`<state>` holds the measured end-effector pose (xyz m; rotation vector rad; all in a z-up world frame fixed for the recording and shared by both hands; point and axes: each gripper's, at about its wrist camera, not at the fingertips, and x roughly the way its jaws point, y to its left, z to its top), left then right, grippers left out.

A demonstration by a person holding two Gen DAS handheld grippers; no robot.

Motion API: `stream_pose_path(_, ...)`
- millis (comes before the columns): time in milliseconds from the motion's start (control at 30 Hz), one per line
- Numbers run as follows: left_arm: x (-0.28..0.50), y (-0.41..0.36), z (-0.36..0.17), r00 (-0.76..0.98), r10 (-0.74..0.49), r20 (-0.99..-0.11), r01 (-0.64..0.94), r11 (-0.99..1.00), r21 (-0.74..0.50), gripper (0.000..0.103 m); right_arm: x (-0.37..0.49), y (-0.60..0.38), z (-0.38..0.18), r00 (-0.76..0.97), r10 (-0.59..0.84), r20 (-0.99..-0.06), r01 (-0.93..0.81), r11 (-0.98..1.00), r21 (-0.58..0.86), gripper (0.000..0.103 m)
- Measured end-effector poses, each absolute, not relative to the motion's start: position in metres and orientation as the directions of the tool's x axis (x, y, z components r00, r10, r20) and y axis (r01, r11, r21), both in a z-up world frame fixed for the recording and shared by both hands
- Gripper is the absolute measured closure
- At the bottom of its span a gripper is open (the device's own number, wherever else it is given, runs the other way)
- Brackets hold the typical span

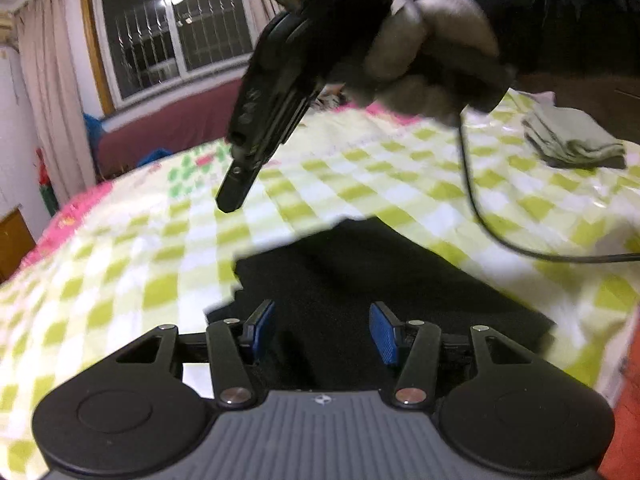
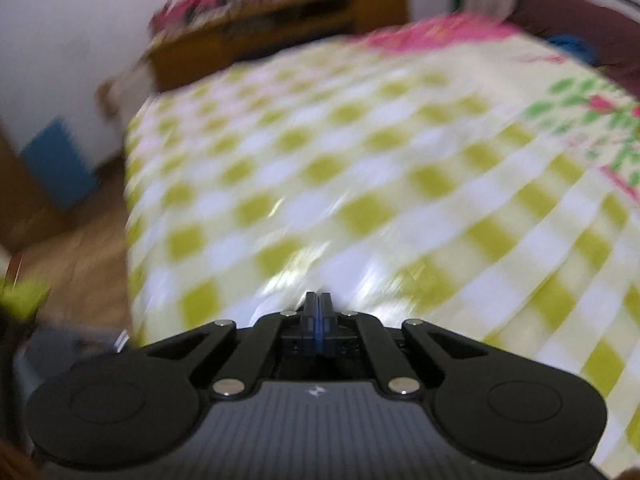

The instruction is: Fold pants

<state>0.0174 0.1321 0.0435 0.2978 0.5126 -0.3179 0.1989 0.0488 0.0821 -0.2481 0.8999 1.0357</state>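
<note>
— Spotted the black fabric pants (image 1: 360, 276) anywhere?

— Lay flat on the bed's green-and-white checked plastic-looking cover (image 1: 120, 264), close to the near edge, directly under the left claw (image 1: 323, 326).

— Gripped by that left claw?

— No. Hung released over the dark cloth, blue pads (image 1: 384, 332) well apart, nothing pinched between. Could not tell whether the tips touched the fabric.

— And the right claw (image 2: 319, 300)?

— Clenched, pad against pad, on nothing at all. Pointed down at bare checked cover in its own view, badly blurred. Showed up in the left view too, tilted downward above and beyond the pants, apart from them, carried by a grey-gloved hand (image 1: 424, 60) in a black sleeve (image 1: 560, 12).

— Noticed anything else on the bed?

— A thin black cable (image 1: 476, 208), drooping from that hand and trailing off to the right above the cover. Also a small folded grey cloth pile (image 1: 572, 140) toward the far right, well apart from the pants.

— Beyond the bed?

— A barred window (image 1: 172, 28) with a pale curtain (image 1: 44, 80) beside it in the left view; a brown wooden cabinet (image 2: 260, 32) against a white wall in the right view, smeared by blur.
</note>
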Motion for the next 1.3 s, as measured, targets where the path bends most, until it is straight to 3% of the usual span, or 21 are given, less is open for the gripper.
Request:
stream_pose_path(67,0.028,0.129,0.036,0.81,-0.179,-0.559,0.359,0.904,0.231,0.038,0.213,0.048,0.075,0.216,0.636,-0.741,-0.798,0.553,0.241,0.102)
stream_pose_path(133,0.028,0.13,0.028,0.792,-0.166,-0.587,0.368,0.898,0.243,0.038,0.213,0.045,0.071,0.106,0.661,-0.743,-0.815,0.485,0.316,0.095)
stream_pose_path(200,0.021,0.135,0.024,0.77,-0.2,-0.605,0.395,0.895,0.208,0.035,0.197,0.042,0.071,-0.003,0.667,-0.745,-0.85,0.39,0.353,0.094)
stream_pose_path(233,0.018,0.136,0.023,0.761,-0.219,-0.611,0.403,0.897,0.181,0.03,0.187,0.043,0.07,-0.042,0.649,-0.76,-0.876,0.342,0.34,0.087)
stream_pose_path(267,0.016,0.138,0.023,0.753,-0.231,-0.616,0.402,0.902,0.154,0.028,0.18,0.045,0.069,-0.053,0.629,-0.776,-0.897,0.312,0.314,0.071)
stream_pose_path(333,0.013,0.14,0.022,0.748,-0.235,-0.62,0.395,0.909,0.131,0.024,0.17,0.057,0.057,-0.058,0.563,-0.824,-0.933,0.264,0.246,0.055)
stream_pose_path(600,0.013,0.145,0.019,0.725,-0.256,-0.64,0.41,0.907,0.101,0.019,0.173,0.085,0.018,-0.066,0.403,-0.913,-0.979,0.148,0.137,0.056)
stream_pose_path(700,0.015,0.143,0.017,0.719,-0.264,-0.643,0.424,0.9,0.104,0.018,0.183,0.085,0.009,-0.117,0.378,-0.918,-0.966,0.17,0.193,0.055)
stream_pose_path(800,0.013,0.148,0.013,0.704,-0.281,-0.652,0.426,0.902,0.071,0.014,0.163,0.091,0.023,-0.226,0.369,-0.902,-0.956,0.092,0.278,0.065)
stream_pose_path(900,0.015,0.149,0.008,0.688,-0.294,-0.663,0.425,0.904,0.041,0.01,0.147,0.092,0.031,-0.302,0.37,-0.878,-0.946,-0.004,0.324,0.066)
stream_pose_path(967,0.015,0.148,0.007,0.697,-0.289,-0.656,0.422,0.905,0.05,0.01,0.169,0.096,0.017,-0.252,0.374,-0.893,-0.943,0.112,0.313,0.075)
stream_pose_path(1000,0.015,0.148,0.007,0.698,-0.284,-0.657,0.421,0.905,0.056,0.01,0.184,0.095,0.009,-0.281,0.393,-0.875,-0.908,0.185,0.375,0.078)
stream_pose_path(1100,0.014,0.15,0.005,0.683,-0.288,-0.672,0.416,0.909,0.033,0.01,0.176,0.097,0.009,-0.275,0.421,-0.864,-0.903,0.195,0.382,0.084)
stream_pose_path(1133,0.014,0.151,0.005,0.682,-0.288,-0.673,0.413,0.91,0.029,0.01,0.167,0.098,0.013,-0.274,0.421,-0.865,-0.904,0.195,0.381,0.091)
stream_pose_path(1300,0.011,0.14,0.013,0.718,-0.255,-0.648,0.398,0.914,0.081,0.015,0.161,0.078,0.019,-0.221,0.468,-0.856,-0.854,0.331,0.401,0.097)
